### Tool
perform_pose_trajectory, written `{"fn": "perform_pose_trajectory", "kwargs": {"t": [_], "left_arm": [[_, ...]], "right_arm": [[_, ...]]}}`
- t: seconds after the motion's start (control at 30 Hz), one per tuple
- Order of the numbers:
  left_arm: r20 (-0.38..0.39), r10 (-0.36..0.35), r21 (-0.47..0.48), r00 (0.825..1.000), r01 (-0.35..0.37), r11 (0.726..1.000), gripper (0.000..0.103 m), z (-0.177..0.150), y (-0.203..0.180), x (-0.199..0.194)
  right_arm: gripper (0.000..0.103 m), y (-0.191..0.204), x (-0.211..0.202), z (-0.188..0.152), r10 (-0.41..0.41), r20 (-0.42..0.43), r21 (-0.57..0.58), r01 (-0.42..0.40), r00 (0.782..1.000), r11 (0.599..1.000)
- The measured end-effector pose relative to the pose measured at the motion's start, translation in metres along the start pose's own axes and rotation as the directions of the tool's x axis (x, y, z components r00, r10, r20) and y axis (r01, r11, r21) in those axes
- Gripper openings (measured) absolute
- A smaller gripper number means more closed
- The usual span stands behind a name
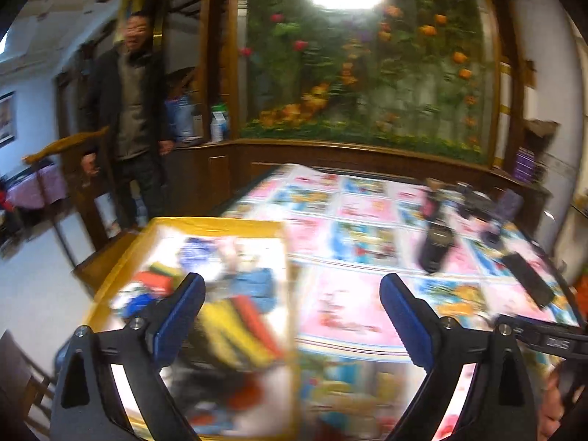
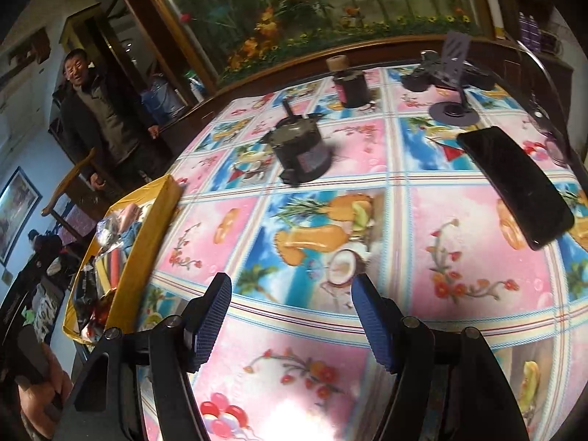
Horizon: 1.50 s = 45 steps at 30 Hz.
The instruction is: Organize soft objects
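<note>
At the far left, beyond the table edge, a person [image 2: 99, 117] stands beside a chair and takes no part in the work. Next comes the yellow box [image 1: 217, 226], which holds the soft things [image 1: 235, 316]: striped and blue cloth pieces, blurred, so I cannot tell each one. The left gripper [image 1: 292, 307] hangs over the box's right edge; its left finger is above the cloth, its right finger above the tablecloth [image 2: 459, 242]. The jaws stand wide apart and nothing is between them, probably because a piece was just let go into the box.

The right gripper [image 2: 290, 312] is over bare tablecloth, the box well to the left of its fingers. Its jaws are also apart and empty. Ahead of them stand a dark pot [image 2: 299, 154] and a phone [image 2: 514, 187], hard things, so likely left alone.
</note>
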<state>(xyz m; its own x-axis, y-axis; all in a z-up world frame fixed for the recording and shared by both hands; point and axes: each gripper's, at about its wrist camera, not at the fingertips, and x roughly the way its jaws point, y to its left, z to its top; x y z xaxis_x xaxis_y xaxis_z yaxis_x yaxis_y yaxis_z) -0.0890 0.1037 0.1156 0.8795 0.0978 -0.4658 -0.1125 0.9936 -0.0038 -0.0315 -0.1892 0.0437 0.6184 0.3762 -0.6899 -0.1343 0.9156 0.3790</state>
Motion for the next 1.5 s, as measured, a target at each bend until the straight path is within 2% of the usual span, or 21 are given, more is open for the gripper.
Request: {"fn": "perform_pose_trajectory", "kwargs": {"t": [0.13,0.27,0.33,0.47,0.63,0.67,0.77,0.87,1.0,1.07,1.13,1.23,1.33,1.5], "left_arm": [[-0.075,-0.123,0.087,0.990,0.129,0.988,0.096,-0.007,-0.047,0.013],[-0.185,-0.198,0.104,0.963,0.219,0.970,0.096,-0.023,-0.082,0.036],[-0.217,-0.173,0.111,0.961,0.200,0.973,0.096,-0.029,-0.090,0.044],[-0.228,-0.076,0.138,0.971,0.110,0.984,0.096,-0.034,-0.091,0.046],[-0.111,-0.023,0.112,0.994,0.036,0.993,0.099,-0.023,-0.059,0.024],[-0.092,-0.019,0.104,0.996,0.028,0.994,0.102,-0.020,-0.052,0.019],[-0.040,-0.017,0.071,0.999,0.019,0.997,0.103,-0.014,-0.026,0.002],[-0.021,0.004,0.057,1.000,-0.003,0.998,0.103,-0.008,-0.003,-0.014],[-0.009,0.050,0.055,0.999,-0.049,0.997,0.103,-0.010,0.028,-0.036],[-0.032,0.092,0.056,0.995,-0.090,0.994,0.103,-0.015,0.042,-0.045],[-0.047,0.095,0.046,0.994,-0.093,0.995,0.103,-0.022,0.055,-0.054],[-0.054,0.122,0.036,0.991,-0.120,0.992,0.103,-0.032,0.062,-0.060],[-0.010,0.237,0.107,0.971,-0.235,0.966,0.103,-0.042,0.058,-0.061],[-0.121,0.236,0.061,0.964,-0.230,0.971,0.103,-0.057,0.068,-0.042]], "right_arm": [[0.073,-0.011,-0.004,-0.002,-0.052,0.003,0.019,0.051,0.999,0.999],[0.073,-0.020,-0.010,-0.005,-0.096,0.008,0.030,0.095,0.995,0.995],[0.073,-0.025,-0.011,-0.006,-0.105,0.009,0.036,0.104,0.994,0.994],[0.073,-0.027,-0.011,-0.007,-0.102,0.009,0.027,0.101,0.995,0.994],[0.073,-0.011,-0.014,-0.009,-0.086,0.030,-0.046,0.087,0.996,0.995],[0.073,-0.006,-0.014,-0.009,-0.081,0.037,-0.060,0.083,0.996,0.995],[0.074,0.010,-0.017,-0.013,-0.045,0.062,-0.118,0.052,0.997,0.992],[0.081,0.037,-0.021,-0.020,0.015,0.088,-0.184,0.001,0.996,0.983],[0.088,0.081,-0.023,-0.035,0.111,0.100,-0.287,-0.078,0.989,0.955],[0.089,0.104,-0.023,-0.046,0.144,0.095,-0.343,-0.103,0.985,0.934],[0.089,0.125,-0.020,-0.057,0.162,0.084,-0.389,-0.118,0.983,0.914],[0.089,0.139,-0.013,-0.065,0.165,0.064,-0.408,-0.125,0.984,0.905],[0.090,0.142,-0.010,-0.068,0.161,0.059,-0.404,-0.124,0.985,0.906],[0.090,0.146,-0.005,-0.076,0.129,0.049,-0.411,-0.098,0.990,0.906]]}}
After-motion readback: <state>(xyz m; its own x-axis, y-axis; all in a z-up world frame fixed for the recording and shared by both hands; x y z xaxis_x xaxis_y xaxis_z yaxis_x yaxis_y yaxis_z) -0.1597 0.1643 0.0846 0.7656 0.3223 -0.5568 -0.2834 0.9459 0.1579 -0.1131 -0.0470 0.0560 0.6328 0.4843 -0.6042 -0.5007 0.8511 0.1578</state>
